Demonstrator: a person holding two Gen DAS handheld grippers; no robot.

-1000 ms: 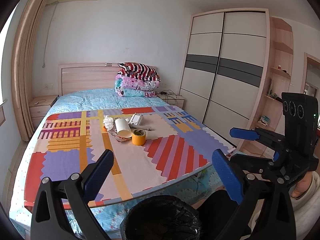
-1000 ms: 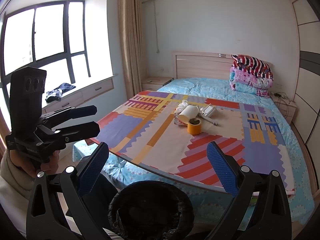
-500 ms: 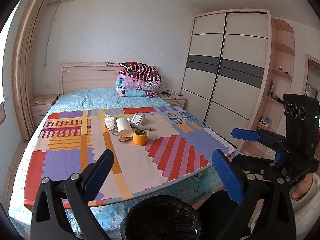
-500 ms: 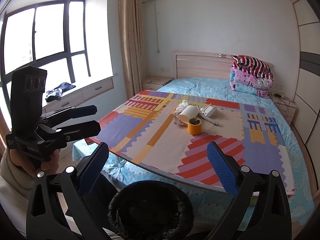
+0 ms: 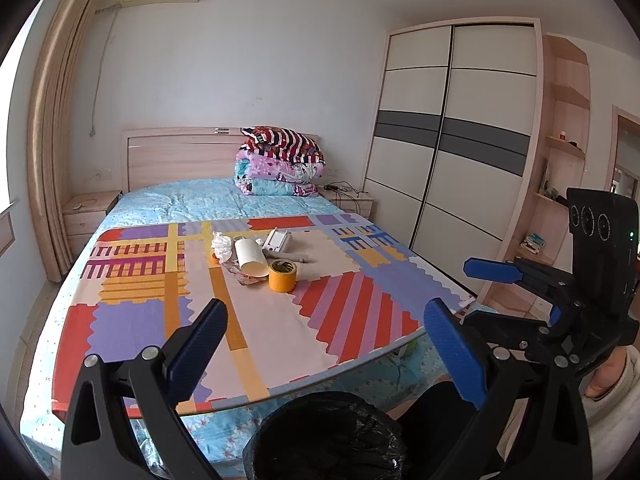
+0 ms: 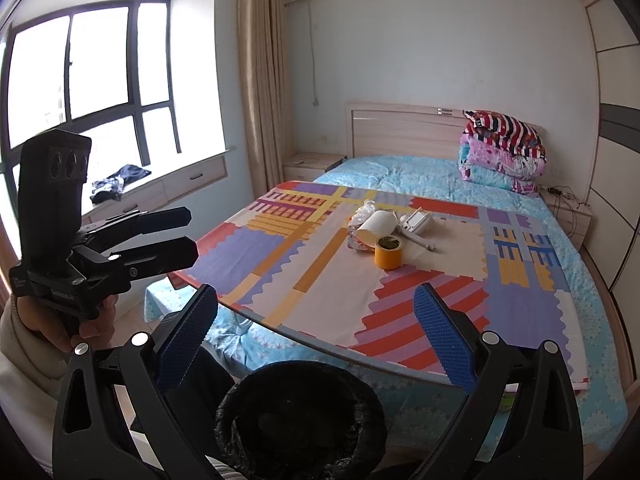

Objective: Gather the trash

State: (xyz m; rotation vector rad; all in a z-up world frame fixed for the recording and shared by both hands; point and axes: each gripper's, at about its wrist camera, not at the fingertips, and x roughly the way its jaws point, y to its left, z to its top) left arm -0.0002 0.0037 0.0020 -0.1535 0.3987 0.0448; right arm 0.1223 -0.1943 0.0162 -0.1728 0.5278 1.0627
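Note:
A pile of trash lies on the colourful board (image 5: 260, 332) across the bed: a tipped white paper cup (image 5: 250, 258), crumpled white tissue (image 5: 221, 245), a red wrapper (image 5: 242, 278), a yellow tape roll (image 5: 282, 275) and a small white box (image 5: 276, 240). A bin with a black bag (image 5: 324, 436) stands just below both grippers; it also shows in the right wrist view (image 6: 298, 412). My left gripper (image 5: 320, 340) is open and empty, well short of the pile. My right gripper (image 6: 316, 332) is open and empty too; the cup (image 6: 378, 226) lies far ahead.
Folded quilts (image 5: 280, 166) are stacked at the headboard. A wardrobe (image 5: 452, 160) stands on the right, nightstands flank the bed, and a window seat with dark clothes (image 6: 118, 184) runs along the left wall.
Both views have shifted only slightly; the left gripper has drifted a little. Both grippers stay open and nothing on the board has moved.

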